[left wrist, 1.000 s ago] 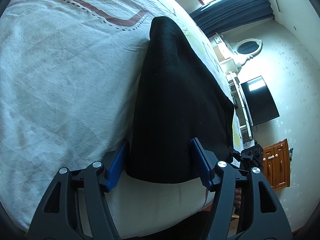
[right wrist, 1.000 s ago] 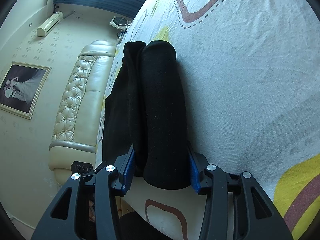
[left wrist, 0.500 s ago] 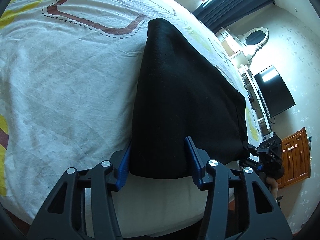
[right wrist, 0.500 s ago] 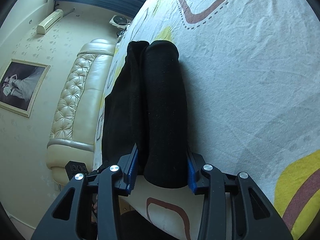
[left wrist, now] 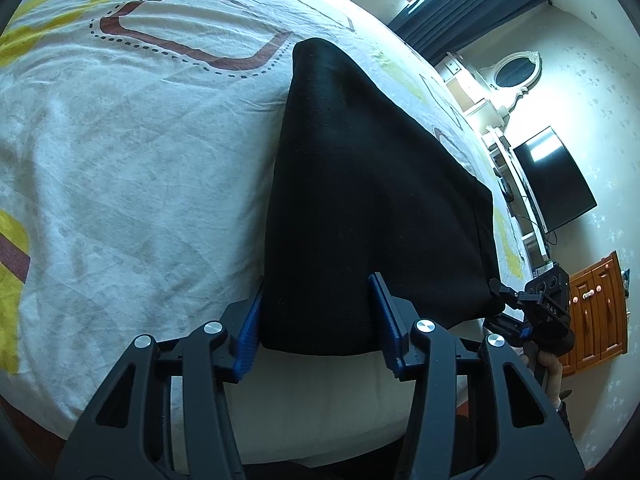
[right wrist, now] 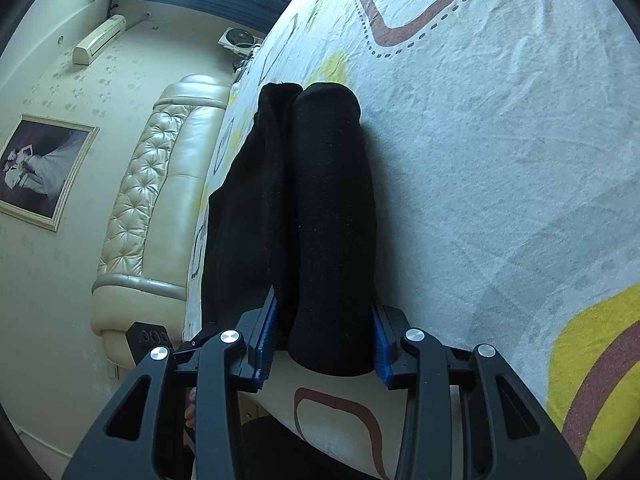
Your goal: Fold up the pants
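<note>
- Where the bed [left wrist: 120, 168] ends near the person, the black pants [left wrist: 360, 200] lie folded on the sheet.
- The left gripper [left wrist: 318, 320] squeezes one end of the pants between its blue pads.
- The right gripper [right wrist: 324, 336] squeezes the other end, a thick roll.

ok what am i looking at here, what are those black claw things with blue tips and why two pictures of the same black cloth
There is no robot here: a person holds a two-finger gripper in each hand, and each gripper carries a wide-angle camera looking along its fingers. One picture is from the left gripper, the other from the right gripper. The black cloth is a pair of folded pants lying on a bed with a patterned sheet. Each gripper's blue pads clamp the near edge of the pants at a different spot. The right gripper also shows at the edge of the left view.
</note>
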`<state>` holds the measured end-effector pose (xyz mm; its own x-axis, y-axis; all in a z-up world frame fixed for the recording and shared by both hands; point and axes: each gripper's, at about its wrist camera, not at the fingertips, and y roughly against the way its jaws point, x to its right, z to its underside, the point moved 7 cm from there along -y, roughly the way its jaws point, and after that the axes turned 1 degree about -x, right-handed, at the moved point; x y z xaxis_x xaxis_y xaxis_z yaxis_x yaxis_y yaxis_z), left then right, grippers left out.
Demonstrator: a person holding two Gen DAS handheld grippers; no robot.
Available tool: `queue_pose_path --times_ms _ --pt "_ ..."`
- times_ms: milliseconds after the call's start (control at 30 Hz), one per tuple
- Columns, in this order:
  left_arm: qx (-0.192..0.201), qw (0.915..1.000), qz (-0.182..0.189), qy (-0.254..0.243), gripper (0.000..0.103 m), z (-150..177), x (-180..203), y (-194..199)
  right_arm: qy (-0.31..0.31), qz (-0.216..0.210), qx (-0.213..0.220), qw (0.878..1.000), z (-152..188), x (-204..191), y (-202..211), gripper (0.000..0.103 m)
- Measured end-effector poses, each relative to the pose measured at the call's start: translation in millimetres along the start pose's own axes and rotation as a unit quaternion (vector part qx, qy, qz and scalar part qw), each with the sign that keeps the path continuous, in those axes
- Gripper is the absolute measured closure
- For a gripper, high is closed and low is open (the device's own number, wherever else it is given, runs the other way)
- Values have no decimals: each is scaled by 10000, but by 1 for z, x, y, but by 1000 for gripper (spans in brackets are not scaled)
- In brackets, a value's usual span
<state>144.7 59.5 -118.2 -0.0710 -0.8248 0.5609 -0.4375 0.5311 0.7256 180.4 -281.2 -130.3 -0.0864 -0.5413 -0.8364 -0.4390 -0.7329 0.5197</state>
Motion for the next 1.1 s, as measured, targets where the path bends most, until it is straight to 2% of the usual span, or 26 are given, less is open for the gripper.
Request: queue_pose_path --times_ms 900,1000,1033,1100 --pt "-186 9997 146 64 54 20 -3 14 41 154 -272 9995 24 -6 12 63" --pt "-159 9990 323 280 47 19 -8 15 8 111 -324 9994 24 -4 11 55" --pt "-171 9983 431 363 43 20 -10 16 33 142 -336 9993 24 -4 11 44" --pt "-206 9964 688 448 37 21 -14 20 64 90 -345 9993 23 -4 15 36"
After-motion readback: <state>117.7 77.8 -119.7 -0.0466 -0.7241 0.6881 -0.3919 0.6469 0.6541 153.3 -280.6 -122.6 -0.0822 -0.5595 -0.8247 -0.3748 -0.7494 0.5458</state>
